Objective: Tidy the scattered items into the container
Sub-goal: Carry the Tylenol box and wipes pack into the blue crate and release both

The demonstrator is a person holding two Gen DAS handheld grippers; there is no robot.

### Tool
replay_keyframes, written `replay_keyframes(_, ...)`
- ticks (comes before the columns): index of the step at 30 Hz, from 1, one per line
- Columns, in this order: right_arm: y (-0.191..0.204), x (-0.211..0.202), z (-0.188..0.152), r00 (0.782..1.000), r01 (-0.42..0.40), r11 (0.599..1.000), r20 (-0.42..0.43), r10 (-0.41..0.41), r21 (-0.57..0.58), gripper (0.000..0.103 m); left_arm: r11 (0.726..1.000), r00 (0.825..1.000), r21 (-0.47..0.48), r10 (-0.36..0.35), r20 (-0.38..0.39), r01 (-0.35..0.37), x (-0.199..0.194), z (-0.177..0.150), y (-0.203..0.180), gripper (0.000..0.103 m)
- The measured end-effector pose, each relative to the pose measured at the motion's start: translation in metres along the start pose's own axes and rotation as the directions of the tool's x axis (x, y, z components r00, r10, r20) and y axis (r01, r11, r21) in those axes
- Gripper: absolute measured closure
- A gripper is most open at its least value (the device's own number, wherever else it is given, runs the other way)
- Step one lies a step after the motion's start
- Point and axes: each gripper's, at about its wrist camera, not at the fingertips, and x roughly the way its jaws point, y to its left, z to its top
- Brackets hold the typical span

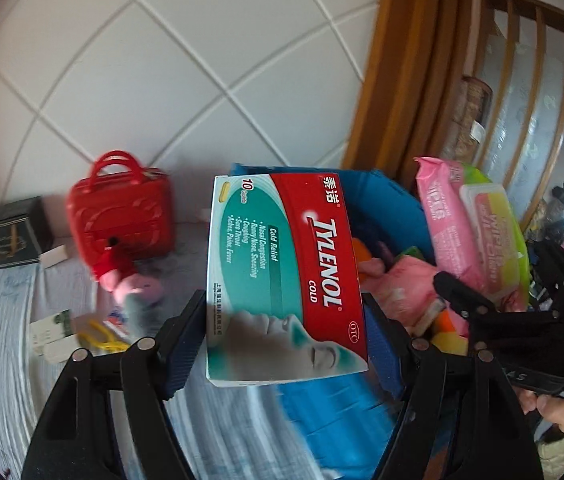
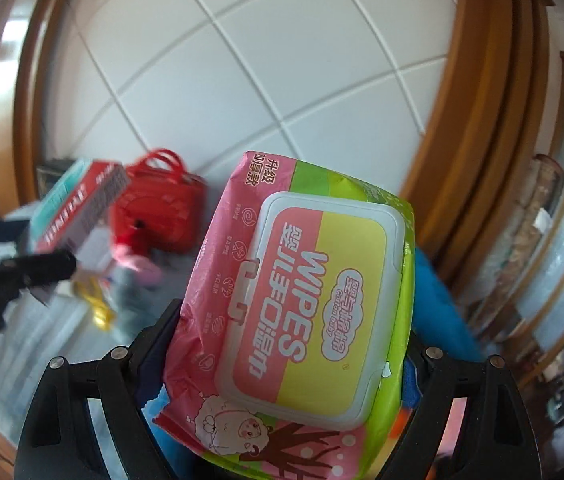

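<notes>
Grippers both loaded: left gripper (image 1: 282,316) clamps Tylenol box (image 1: 282,276), right gripper (image 2: 286,356) clamps wipes pack (image 2: 306,304), above blue container (image 1: 322,408).

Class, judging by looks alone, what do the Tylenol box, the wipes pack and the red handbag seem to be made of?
Tylenol box: printed cardboard, slight sheen, crisp folded edges.
Wipes pack: soft glossy plastic film, wrinkled at the ends, with a rigid plastic flip lid.
Red handbag: probably moulded hard plastic, shiny; blur leaves it open.

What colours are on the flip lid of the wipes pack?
The wipes pack lid is half pink, half yellow, with a white rim; clearest in the right wrist view.
</notes>
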Motion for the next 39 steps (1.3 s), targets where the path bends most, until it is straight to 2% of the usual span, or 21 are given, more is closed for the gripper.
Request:
replay_keyframes(4, -0.07, 0.025, -0.016, 0.998, 0.023, 1.0, -0.062, -0.023, -0.012, 0.015, 0.999, 0.996, 0.029, 0.033, -0.08, -0.031, 0.051, 0.015, -0.071, 0.03)
replay_keyframes(8, -0.118, 0.066, -0.033, 0.988, -0.005, 1.0, -0.153, 0.002, -0.018, 0.015, 0.996, 0.977, 0.065, 0.08, -0.196, -0.069, 0.106, 0.018, -0.119, 0.03)
replay_keyframes(10, -0.131, 0.081, -0.043, 0.98, -0.024, 1.0, -0.197, 0.02, -0.015, 0.015, 0.995, 0.959, 0.073, 0.091, -0.27, -0.074, 0.13, 0.013, -0.135, 0.03)
replay_keyframes(13, -0.145, 0.107, -0.058, 0.96, -0.075, 0.997, -0.27, 0.07, -0.01, 0.015, 0.994, 0.92, 0.069, 0.107, -0.376, -0.087, 0.167, 0.007, -0.148, 0.03)
replay_keyframes(15, -0.151, 0.119, -0.065, 0.951, -0.074, 0.997, -0.304, 0.063, -0.027, 0.015, 0.992, 0.893, 0.062, 0.13, -0.431, -0.114, 0.186, 0.003, -0.15, 0.03)
replay_keyframes(18, -0.158, 0.127, -0.07, 0.939, -0.109, 0.994, -0.33, 0.101, -0.006, 0.013, 0.982, 0.86, 0.083, 0.186, -0.475, -0.167, 0.201, -0.006, -0.15, 0.03)
replay_keyframes(19, -0.161, 0.127, -0.07, 0.937, -0.127, 0.992, -0.327, 0.125, 0.015, 0.012, 0.981, 0.857, 0.086, 0.192, -0.478, -0.172, 0.203, -0.009, -0.15, 0.03)
replay_keyframes(21, -0.17, 0.129, -0.072, 0.933, -0.15, 0.988, -0.325, 0.152, 0.032, 0.011, 0.978, 0.855, 0.101, 0.211, -0.473, -0.185, 0.204, -0.009, -0.155, 0.03)
replay_keyframes(28, -0.177, 0.13, -0.077, 0.932, -0.174, 0.985, -0.323, 0.167, 0.007, 0.007, 0.971, 0.855, 0.152, 0.233, -0.464, -0.182, 0.203, -0.013, -0.161, 0.028)
replay_keyframes(31, -0.18, 0.124, -0.078, 0.934, -0.181, 0.983, -0.313, 0.174, 0.004, 0.006, 0.972, 0.866, 0.157, 0.229, -0.444, -0.176, 0.198, -0.011, -0.16, 0.028)
replay_keyframes(34, -0.182, 0.114, -0.077, 0.939, -0.19, 0.982, -0.291, 0.184, 0.007, 0.001, 0.972, 0.889, 0.162, 0.221, -0.402, -0.168, 0.183, -0.005, -0.163, 0.028)
replay_keyframes(37, -0.187, 0.098, -0.075, 0.949, -0.191, 0.982, -0.253, 0.186, 0.008, 0.0, 0.971, 0.918, 0.178, 0.212, -0.335, -0.16, 0.167, 0.004, -0.17, 0.021)
replay_keyframes(39, -0.189, 0.088, -0.075, 0.954, -0.186, 0.982, -0.235, 0.184, 0.014, 0.0, 0.969, 0.919, 0.175, 0.222, -0.326, -0.172, 0.165, 0.008, -0.169, 0.021)
